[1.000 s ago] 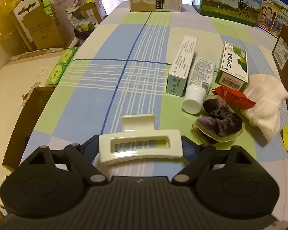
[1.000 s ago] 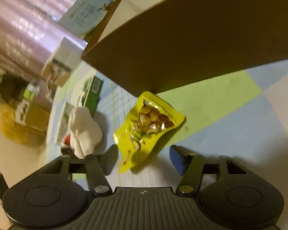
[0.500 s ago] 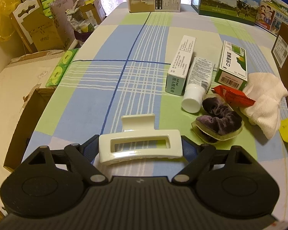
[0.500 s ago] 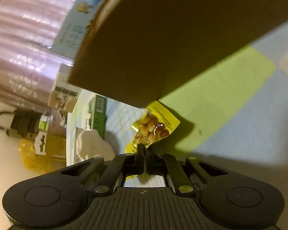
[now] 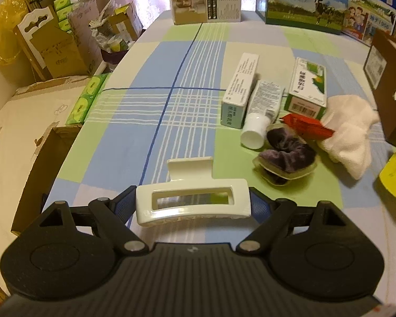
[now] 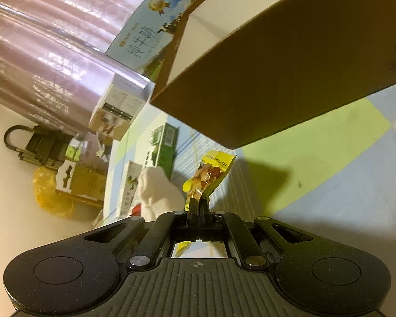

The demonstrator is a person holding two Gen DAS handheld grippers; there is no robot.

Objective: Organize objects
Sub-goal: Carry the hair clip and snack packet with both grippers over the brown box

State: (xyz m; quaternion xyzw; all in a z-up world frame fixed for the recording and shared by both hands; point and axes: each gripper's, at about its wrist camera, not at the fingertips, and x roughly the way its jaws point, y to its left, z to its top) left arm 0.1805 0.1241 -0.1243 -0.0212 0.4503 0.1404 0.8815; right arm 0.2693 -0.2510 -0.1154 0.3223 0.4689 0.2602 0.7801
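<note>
Step in hand: both tongs are loaded, so I judge this to be the carry stage of sorting.

Left tongs [image 5: 193, 200]: clamped on the white clip [image 5: 192, 202], one pad at each end of its frame. The clip sits level above the near edge of the worktop [image 5: 150, 111].

Right tongs [image 6: 198, 206]: fingers pressed together on the lower edge of the yellow packet [image 6: 207, 178]. The packet stands up from the tips, clear of the checked cloth, just below the brown box [image 6: 290, 74].

Unsorted items lie in a cluster at the right of the worktop in the left view: carton [image 5: 239, 92], tube [image 5: 261, 113], green box [image 5: 307, 87], red sachet [image 5: 307, 128], purple scrunchie [image 5: 287, 153] and white cloth [image 5: 348, 132].

Next move, as I judge it:
1. Lift the packet over the wall of the brown box, if that is its destination; I cannot see the opening from here.
2. Keep the grip on the thin edge; the film may slip.
3. Hold the clip level until its place is decided.
4. Release only when each item is over its target.
</note>
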